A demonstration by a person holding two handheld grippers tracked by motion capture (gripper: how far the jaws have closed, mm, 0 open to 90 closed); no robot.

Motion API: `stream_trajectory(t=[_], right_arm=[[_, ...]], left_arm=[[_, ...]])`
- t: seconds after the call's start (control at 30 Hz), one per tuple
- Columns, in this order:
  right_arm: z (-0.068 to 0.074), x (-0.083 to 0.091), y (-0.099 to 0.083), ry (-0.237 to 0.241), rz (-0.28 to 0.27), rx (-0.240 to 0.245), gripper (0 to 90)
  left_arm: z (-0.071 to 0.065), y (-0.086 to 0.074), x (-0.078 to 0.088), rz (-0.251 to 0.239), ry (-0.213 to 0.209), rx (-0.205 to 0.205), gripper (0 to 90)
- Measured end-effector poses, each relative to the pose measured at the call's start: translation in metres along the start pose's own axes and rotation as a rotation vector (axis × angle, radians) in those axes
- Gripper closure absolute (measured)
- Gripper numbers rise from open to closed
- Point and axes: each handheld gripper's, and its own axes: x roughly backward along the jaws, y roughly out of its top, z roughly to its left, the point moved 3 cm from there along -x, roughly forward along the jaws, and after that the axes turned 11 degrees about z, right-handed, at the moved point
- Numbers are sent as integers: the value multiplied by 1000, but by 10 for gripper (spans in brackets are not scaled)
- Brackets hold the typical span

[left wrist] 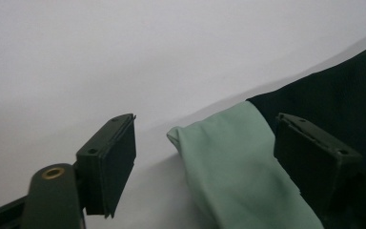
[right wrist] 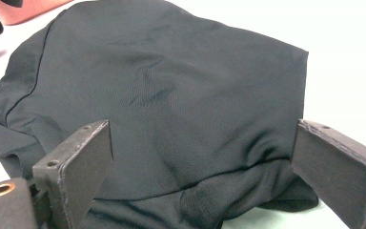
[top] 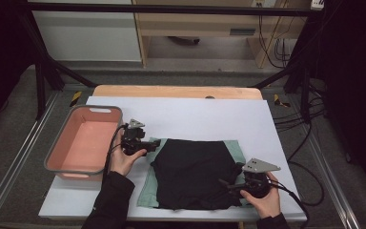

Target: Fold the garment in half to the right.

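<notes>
My left hand-held gripper (left wrist: pixel 205 157) stands apart around the green cloth's (left wrist: pixel 233 167) corner; my right hand-held gripper (right wrist: pixel 202 167) gapes over the black garment (right wrist: pixel 171 95).

A pink basin (top: pixel 83 143) sits on the white sheet (top: pixel 195 114) covering the wooden table (top: pixel 176 91).

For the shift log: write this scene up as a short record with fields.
surface: white sheet on a wooden table
garments: black cloth lying on top of a pale green cloth
bin: pink tub, left of the cloths
left gripper: open, jaws either side of the green cloth's corner, pads not pressing it
right gripper: open, jaws straddling the black cloth's edge
</notes>
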Motion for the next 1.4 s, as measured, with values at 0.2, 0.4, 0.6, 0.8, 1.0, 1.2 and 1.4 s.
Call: stream_trajectory(t=[0.2, 0.4, 0.6, 0.8, 1.0, 1.2, 1.4], right_arm=[[1, -1, -1, 5, 7, 3, 79], [1, -1, -1, 7, 4, 5, 83], [2, -1, -1, 9, 5, 5, 85], [3, -2, 0, 11, 4, 7, 87], [3, -2, 0, 16, 6, 7, 87], [5, -3, 0, 20, 4, 9, 87], [9, -4, 3, 14, 4, 18, 67]], left_arm=[[2, -2, -5, 25, -5, 17, 297], [9, -3, -14, 39, -7, 48, 354], [11, -4, -23, 54, -26, 55, 406], [8, -4, -31, 64, -42, 54, 451], [2, -5, -35, 81, -56, 39, 526], [-8, -6, -36, 98, -62, 3, 654], [-9, -7, -36, 99, -42, -12, 744]])
